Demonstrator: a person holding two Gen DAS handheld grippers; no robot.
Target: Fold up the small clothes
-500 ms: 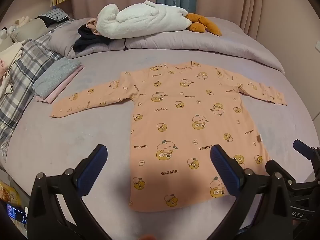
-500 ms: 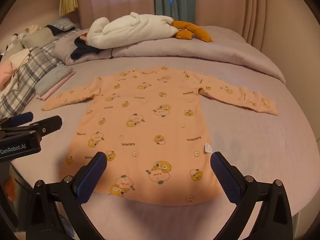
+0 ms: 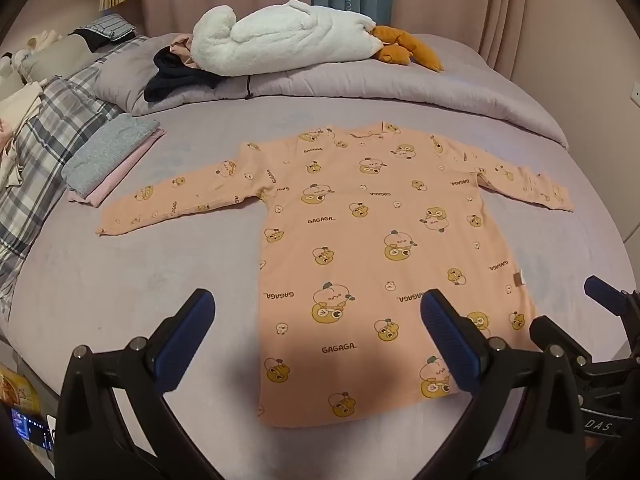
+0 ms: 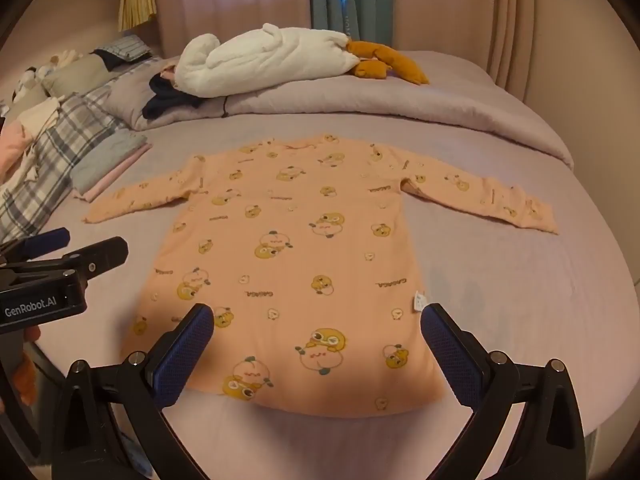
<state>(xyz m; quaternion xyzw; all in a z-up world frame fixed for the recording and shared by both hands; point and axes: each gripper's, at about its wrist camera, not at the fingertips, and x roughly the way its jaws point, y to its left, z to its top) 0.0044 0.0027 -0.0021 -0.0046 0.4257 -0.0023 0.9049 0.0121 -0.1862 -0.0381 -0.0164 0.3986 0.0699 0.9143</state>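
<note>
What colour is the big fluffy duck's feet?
Orange-brown feet on the white plush duck; clearest in the right wrist view.

One peach long-sleeved top printed with yellow cartoon ducks (image 3: 380,248) lies on one bed covered in lilac fabric (image 3: 120,280). One stack of two folded cloths, grey over pink (image 3: 108,156). One white plush goose with orange feet (image 3: 288,36). One dark crumpled garment (image 3: 176,76). Two grippers, each with two blue-padded fingers (image 3: 184,340).

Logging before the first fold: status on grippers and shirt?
Left gripper open, right gripper open, both empty. Peach shirt flat on bed, sleeves spread, unfolded. Nothing lying on it.
</note>
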